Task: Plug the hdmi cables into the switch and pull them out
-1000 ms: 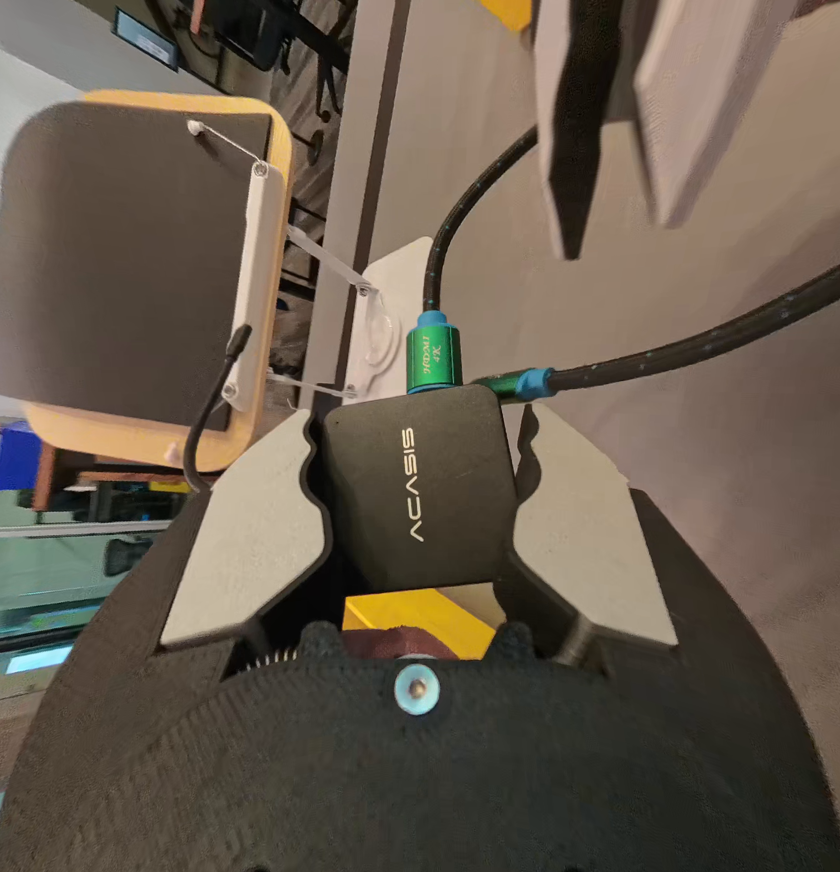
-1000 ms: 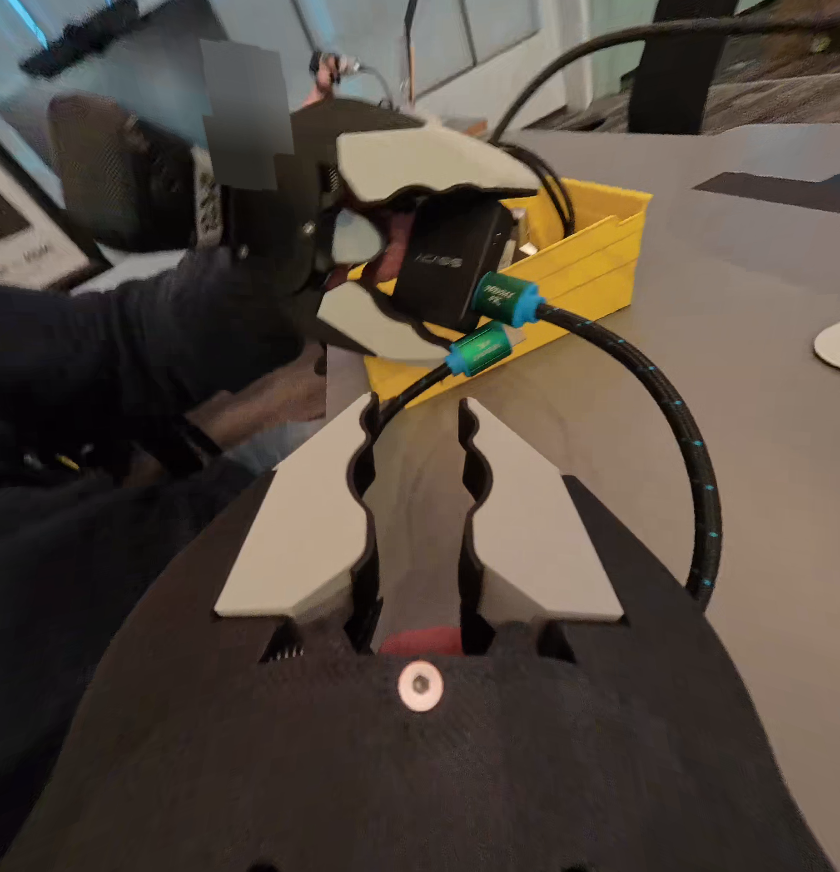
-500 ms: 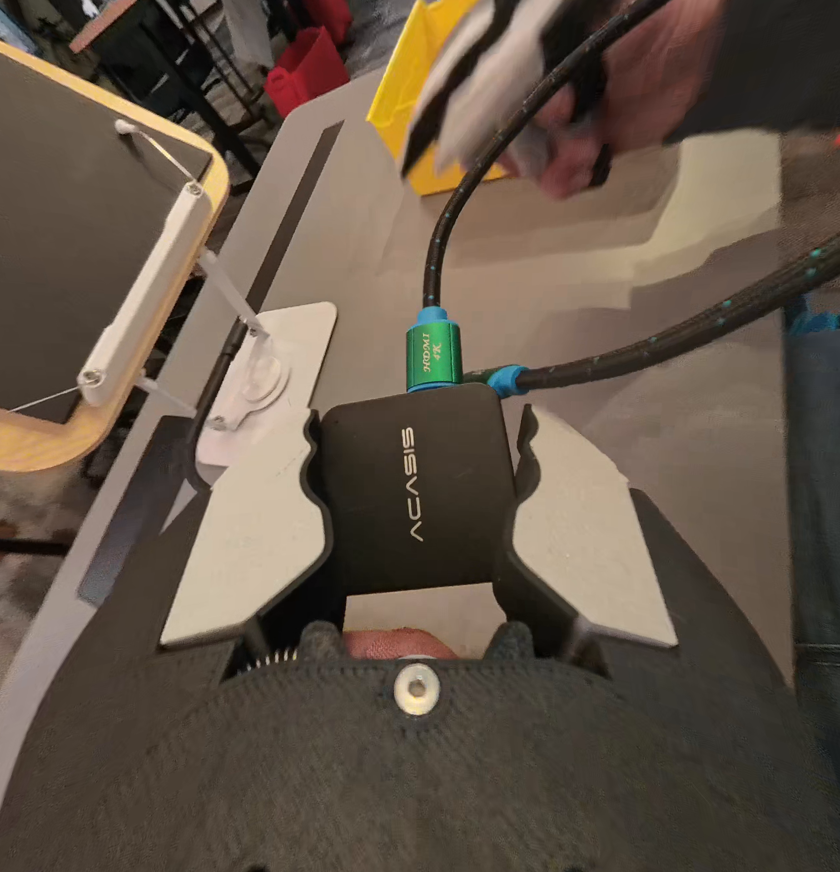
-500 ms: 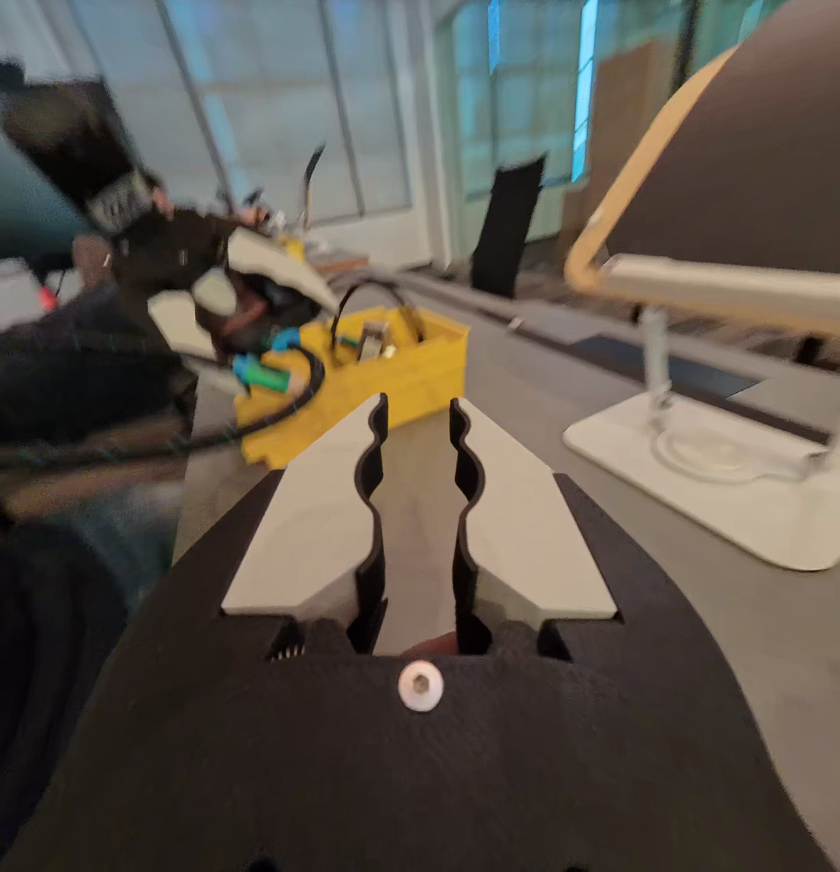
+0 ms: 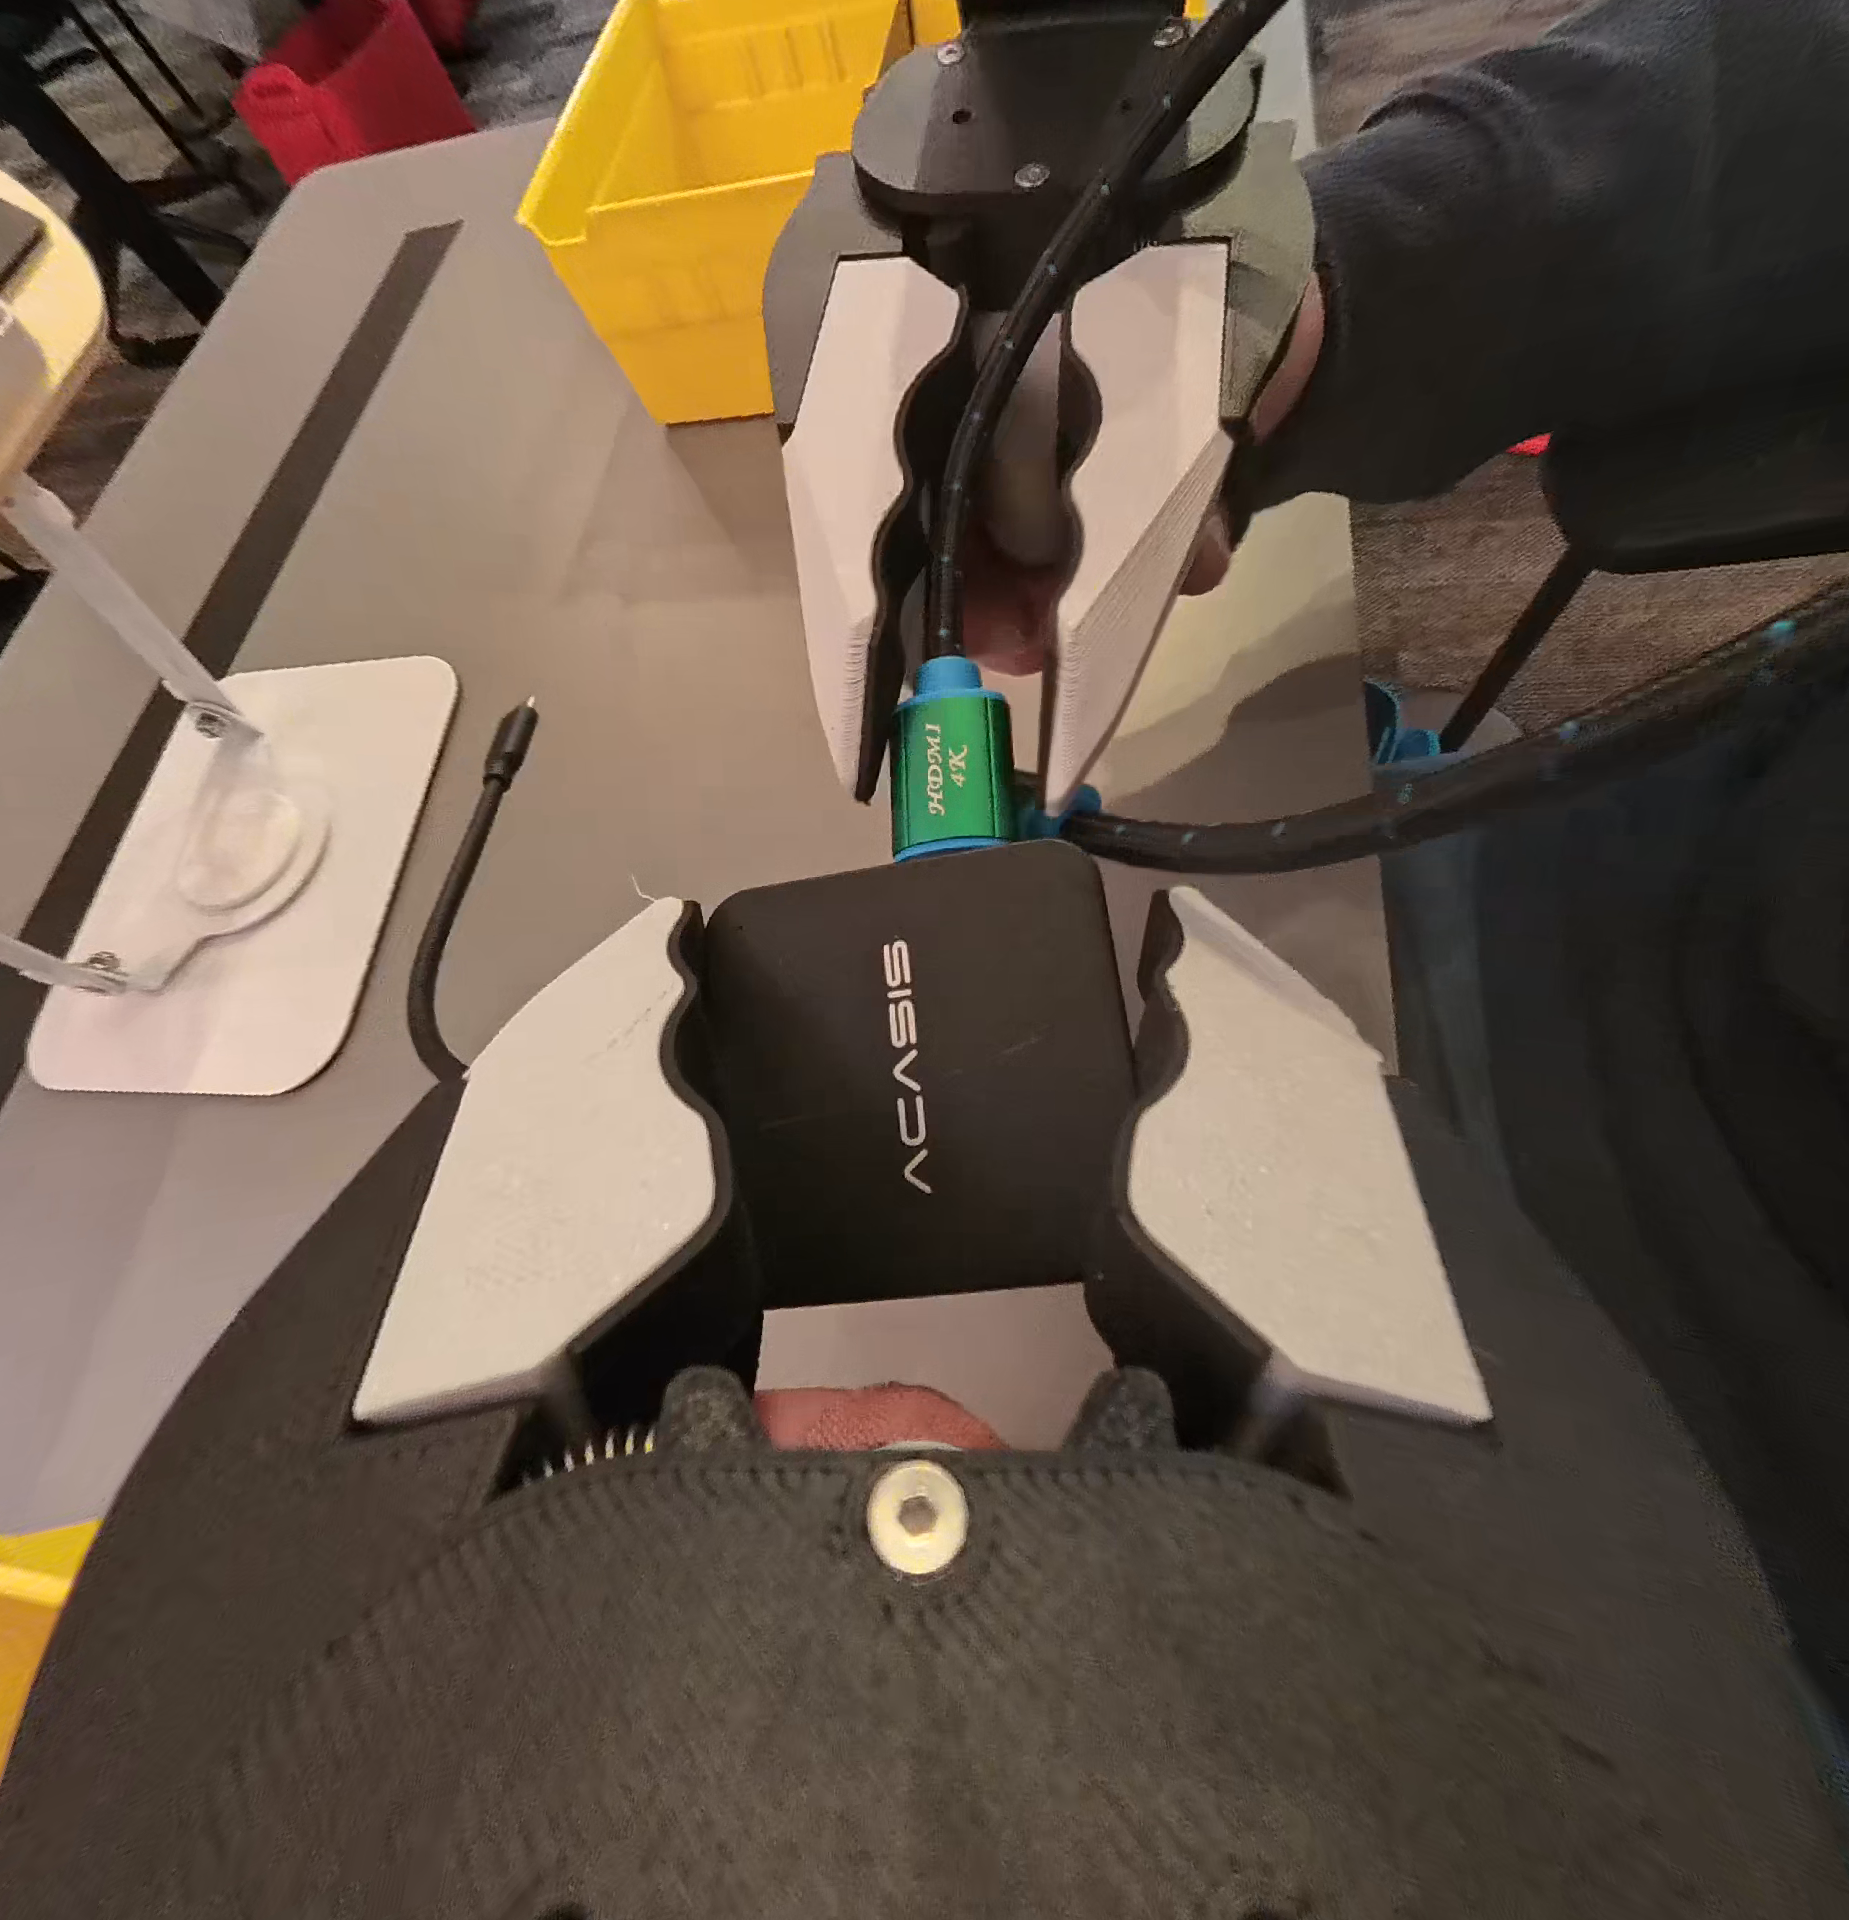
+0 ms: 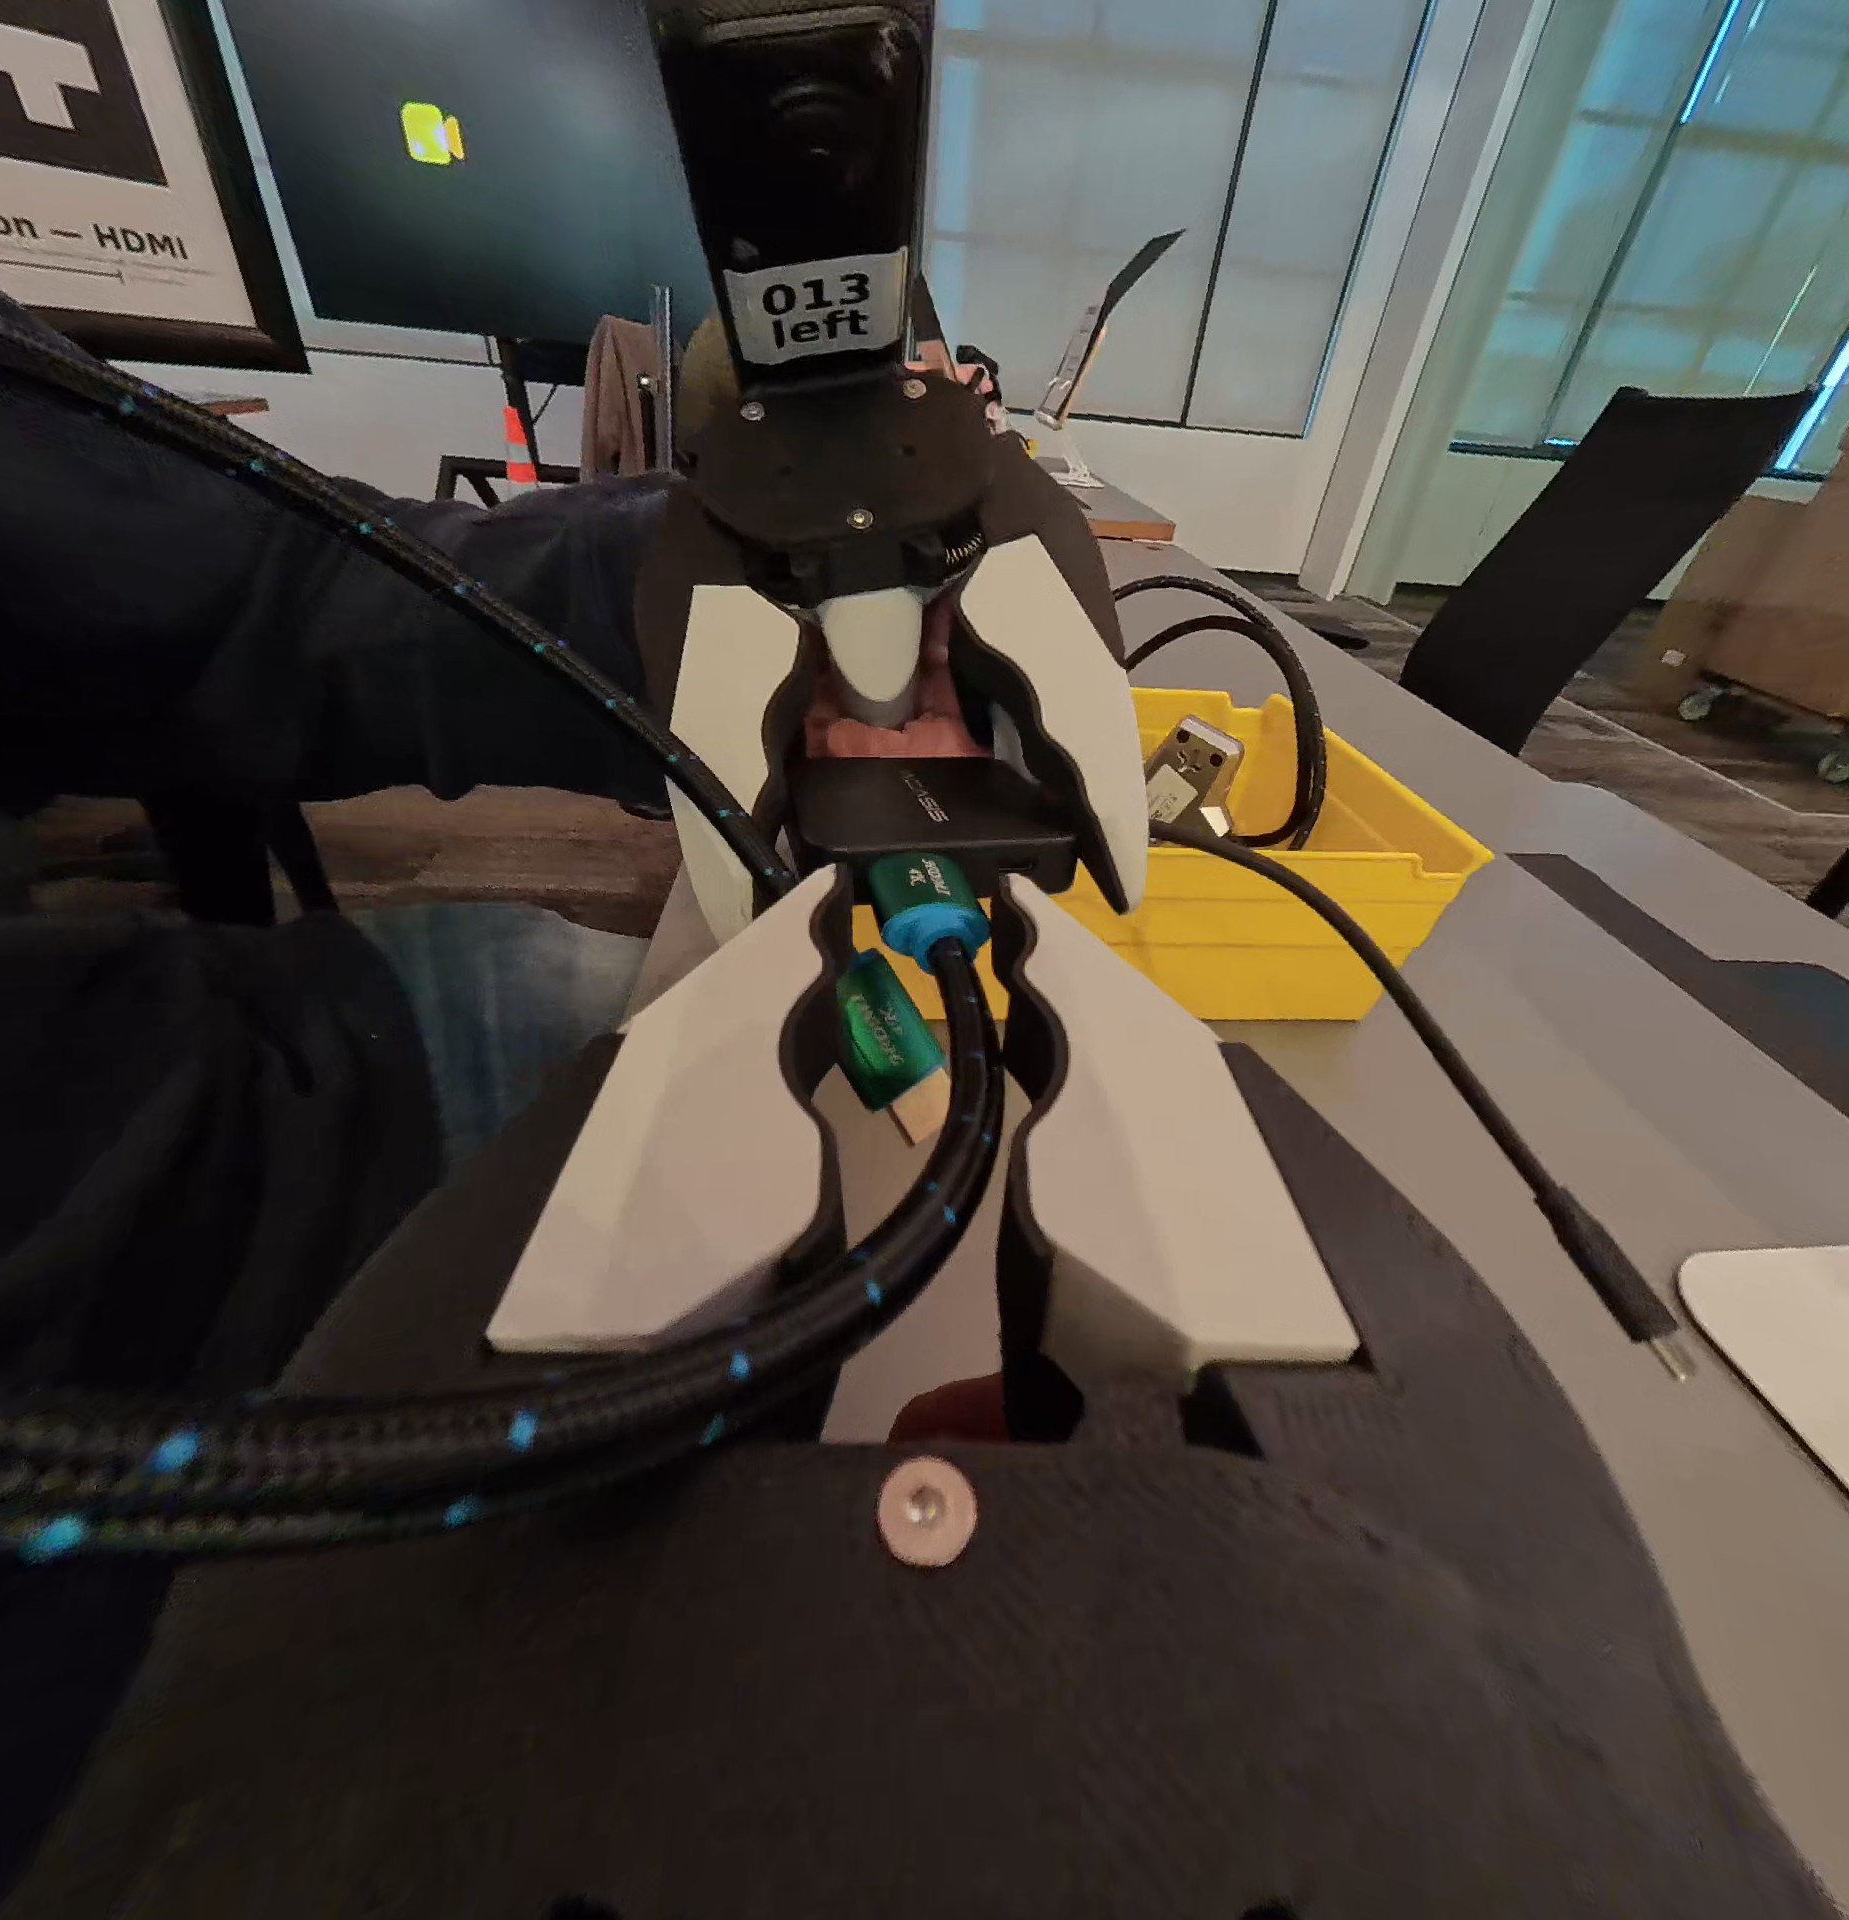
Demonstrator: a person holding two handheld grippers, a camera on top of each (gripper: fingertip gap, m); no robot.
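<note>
My left gripper [image 5: 920, 920] is shut on the black switch [image 5: 909, 1070] and holds it above the grey table. One green HDMI plug [image 5: 946, 774] sits in the switch's front edge. My right gripper [image 6: 915, 899] faces it, open. Its fingers [image 5: 847, 582] straddle that plug [image 6: 915, 883] and its braided cable [image 6: 977, 1049] without clamping. A second green plug [image 6: 884, 1034] hangs loose below the switch [image 6: 941, 821] with its metal tip bare. Its cable [image 5: 1315, 821] runs off to the right. The left gripper [image 6: 920, 831] also shows in the right wrist view.
A yellow bin [image 5: 691, 260] stands behind the right gripper. Another yellow bin [image 6: 1315, 914] holds an adapter and a cable. A white stand base [image 5: 245, 883] lies at the left. A thin black cable [image 5: 484, 810] with a small plug lies beside it. A dark sleeve [image 5: 1574, 260] is at the upper right. Less than 4 cm separates the two grippers' tips.
My right gripper swung round to face the left one and closed in until its fingers straddle the plugged-in plug. The left gripper turned over the table, still holding the switch.
</note>
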